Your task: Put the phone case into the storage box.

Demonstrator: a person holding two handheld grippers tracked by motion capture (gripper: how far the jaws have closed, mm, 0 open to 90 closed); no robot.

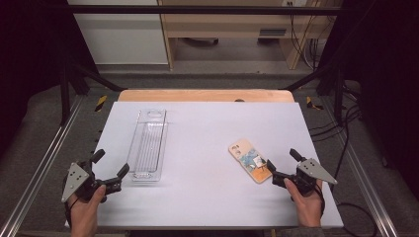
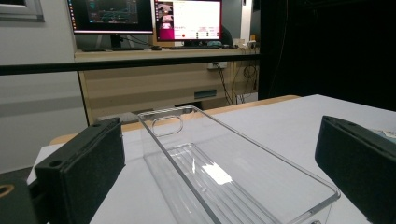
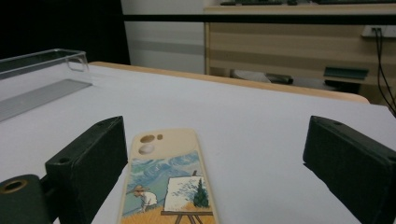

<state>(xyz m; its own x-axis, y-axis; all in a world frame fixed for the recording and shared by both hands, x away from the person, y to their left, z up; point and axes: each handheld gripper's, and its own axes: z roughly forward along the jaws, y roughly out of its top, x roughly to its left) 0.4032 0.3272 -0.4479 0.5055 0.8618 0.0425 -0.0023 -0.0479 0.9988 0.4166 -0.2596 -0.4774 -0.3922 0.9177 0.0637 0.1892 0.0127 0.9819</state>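
High view. A white bench (image 1: 207, 148) carries two objects. A clear plastic tray (image 1: 148, 145), long and narrow with a cut-out handle at its far end, lies in the left half of the bench, its long axis running from the near edge toward the far edge. A phone case (image 1: 249, 160), cream-coloured with a painted scene on its back, lies flat in the right half, nearer the near-right corner, and is turned at a slant to the bench edges.

The left tongs (image 1: 109, 170), held in the person's left hand (image 1: 86, 207), rest near the near-left corner, just beside the near end of the tray. Their jaws stand wide apart and hold nothing. The right tongs (image 1: 281, 164), held in the right hand (image 1: 306, 202), sit toward the near-right corner with their jaws also spread wide; one jaw tip lies just beside the near end of the phone case, and whether it touches cannot be told.

Left gripper view. The clear plastic tray (image 2: 224, 172) extends away between the two open black jaws, empty, with ribbing along its floor.

Right gripper view. The phone case (image 3: 168, 177) lies between the open jaws, closer to the left-hand one, with its camera openings at the far end. The tray (image 3: 42, 63) appears at the far left of the bench surface (image 3: 261, 121).
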